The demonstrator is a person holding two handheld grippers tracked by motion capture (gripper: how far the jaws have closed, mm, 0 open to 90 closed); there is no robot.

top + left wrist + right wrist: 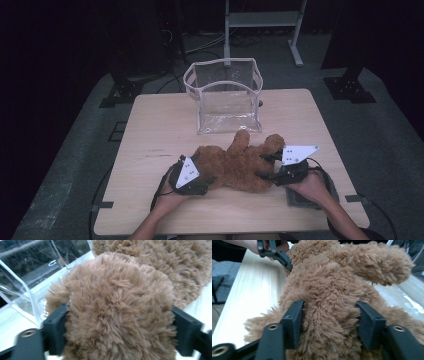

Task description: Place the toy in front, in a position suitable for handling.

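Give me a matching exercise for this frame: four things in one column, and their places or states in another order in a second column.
Things:
1. teddy
2. clear bag
3. left tool
4. right tool

Places or states:
A. stands open behind the teddy
B. lies across the table's near half
C. jaws around the teddy's right end in the high view
D. jaws around the teddy's left end in the high view

Pairs: 1-B, 2-A, 3-D, 4-C

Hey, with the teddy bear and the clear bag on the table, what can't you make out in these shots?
- teddy bear face: high view, too small and lying turned away.
- left gripper pads: left gripper view, buried in fur.
- right gripper grip firmness: right gripper view, fur hides the pads.
- clear bag contents: high view, reflections.
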